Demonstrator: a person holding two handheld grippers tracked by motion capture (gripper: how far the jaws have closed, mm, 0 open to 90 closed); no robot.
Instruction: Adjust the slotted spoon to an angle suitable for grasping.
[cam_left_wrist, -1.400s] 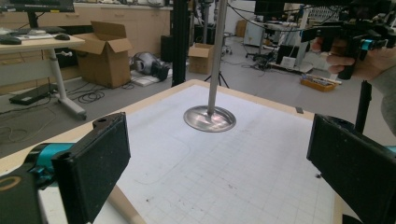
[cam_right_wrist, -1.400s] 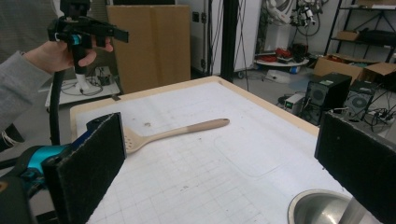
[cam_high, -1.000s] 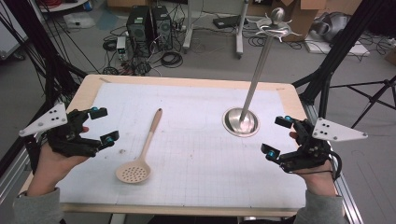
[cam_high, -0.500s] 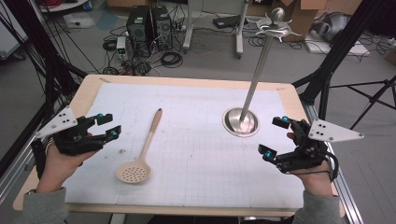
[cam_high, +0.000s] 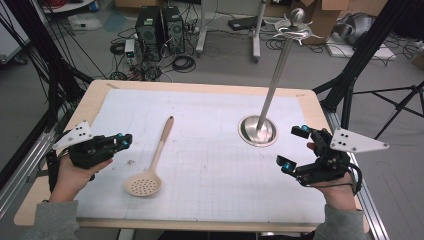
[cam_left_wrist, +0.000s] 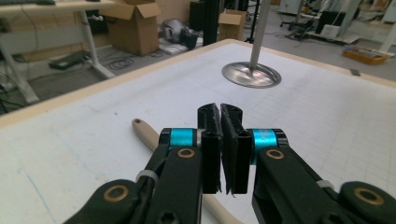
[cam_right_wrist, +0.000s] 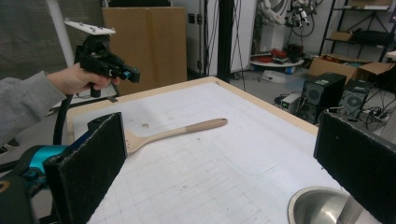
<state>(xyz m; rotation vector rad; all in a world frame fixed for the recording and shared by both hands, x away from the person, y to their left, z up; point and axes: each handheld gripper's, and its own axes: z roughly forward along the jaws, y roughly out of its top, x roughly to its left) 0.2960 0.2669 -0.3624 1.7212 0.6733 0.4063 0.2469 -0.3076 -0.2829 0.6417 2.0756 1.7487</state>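
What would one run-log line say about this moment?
left gripper: jaws just closed, empty, above table | right gripper: open, empty | slotted spoon: flat on mat, untouched | metal stand: upright

Your table (cam_high: 95, 102): white grid mat (cam_high: 210, 165) on top; slotted spoon (cam_high: 150, 165) at 8 o'clock, stand base (cam_high: 257, 131) at 2.

Left tool (cam_high: 122, 141) lower, jaws just closed, empty.
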